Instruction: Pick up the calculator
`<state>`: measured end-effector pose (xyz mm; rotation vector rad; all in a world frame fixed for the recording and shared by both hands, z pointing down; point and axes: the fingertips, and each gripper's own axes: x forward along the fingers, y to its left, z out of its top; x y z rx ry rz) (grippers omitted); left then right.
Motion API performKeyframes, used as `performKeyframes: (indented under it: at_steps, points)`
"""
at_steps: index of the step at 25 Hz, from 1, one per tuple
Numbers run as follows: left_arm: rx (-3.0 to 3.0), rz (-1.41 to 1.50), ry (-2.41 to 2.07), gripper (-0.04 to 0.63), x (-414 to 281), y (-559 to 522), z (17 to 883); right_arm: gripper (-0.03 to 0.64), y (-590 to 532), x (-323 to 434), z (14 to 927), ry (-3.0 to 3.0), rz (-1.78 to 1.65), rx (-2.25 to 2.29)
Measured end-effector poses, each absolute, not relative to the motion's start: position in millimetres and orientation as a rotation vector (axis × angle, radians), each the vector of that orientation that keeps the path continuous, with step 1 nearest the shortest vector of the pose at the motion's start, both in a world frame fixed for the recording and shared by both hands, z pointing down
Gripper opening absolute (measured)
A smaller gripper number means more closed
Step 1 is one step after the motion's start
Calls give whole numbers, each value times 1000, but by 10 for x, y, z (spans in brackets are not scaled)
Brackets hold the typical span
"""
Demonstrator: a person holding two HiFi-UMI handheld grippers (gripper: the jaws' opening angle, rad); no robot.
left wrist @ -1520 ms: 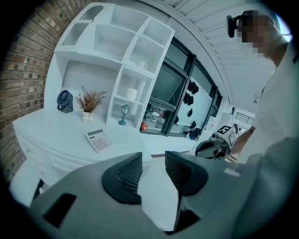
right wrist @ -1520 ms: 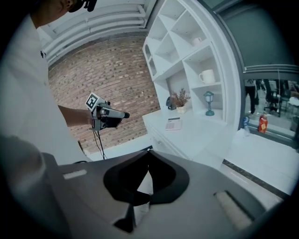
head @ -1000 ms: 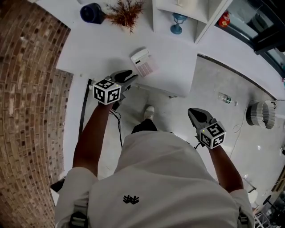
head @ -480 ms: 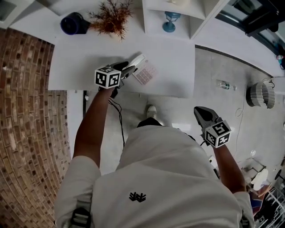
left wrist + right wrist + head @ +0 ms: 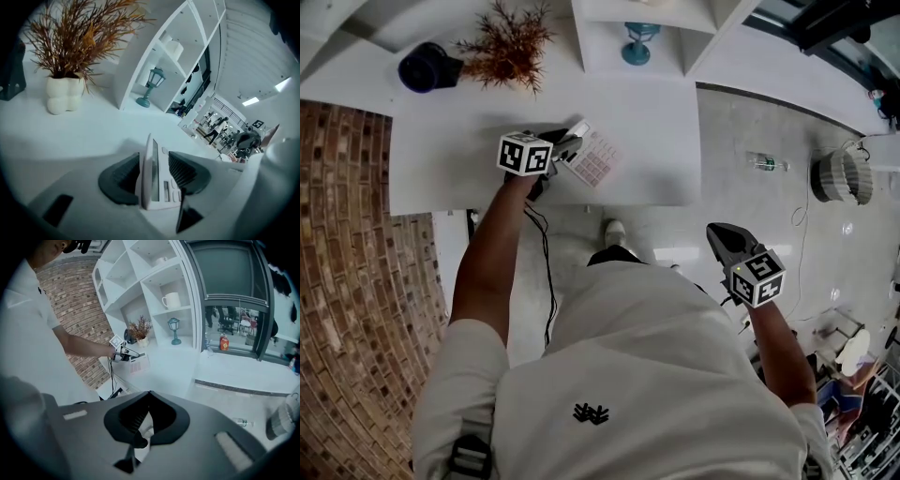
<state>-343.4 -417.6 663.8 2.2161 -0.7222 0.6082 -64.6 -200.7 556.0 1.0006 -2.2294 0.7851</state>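
Observation:
The white calculator (image 5: 594, 160) lies on the white table (image 5: 656, 131) near its front edge. My left gripper (image 5: 570, 146) has reached it from the left. In the left gripper view the calculator (image 5: 153, 180) stands edge-on between the two dark pads of the left gripper (image 5: 153, 157). The jaws are opening: the left pad lies close against the calculator's side and a gap shows at the right pad. My right gripper (image 5: 720, 235) hangs low over the floor at the person's right side. Its jaws meet at the tips with nothing held, as the right gripper view also shows (image 5: 150, 393).
At the back of the table stand a dried plant in a white vase (image 5: 508, 47) and a dark round object (image 5: 422, 66). A teal lantern (image 5: 636, 45) sits in the white shelf unit. A black cable (image 5: 546, 272) hangs below the table. A bottle (image 5: 766, 164) lies on the floor.
My left gripper has moved forward and down over the table to the calculator, which now sits between its jaws. The right gripper has hardly moved.

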Motion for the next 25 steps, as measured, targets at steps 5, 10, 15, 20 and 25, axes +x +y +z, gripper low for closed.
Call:
performKeyframes:
  at_steps: [5, 10, 15, 20, 25]
  points:
    - [2171, 561, -648, 120, -3334, -4158, 6748, 12, -2021, -666, 5584, -2223, 797, 1010]
    - [2112, 446, -637, 78, -3277, -4157, 6656, 12, -1995, -622, 5581, -2228, 816, 1033]
    - [2103, 389, -650, 61, -3180, -4080, 6504, 12, -1907, -495, 5564, -2244, 820, 1035]
    - [2118, 352, -700, 60, -3038, -3994, 6282, 12, -1783, -327, 5579, -2263, 821, 1023]
    - [2145, 312, -748, 60, -2768, -3905, 6001, 12, -1674, -161, 5523, -2302, 804, 997]
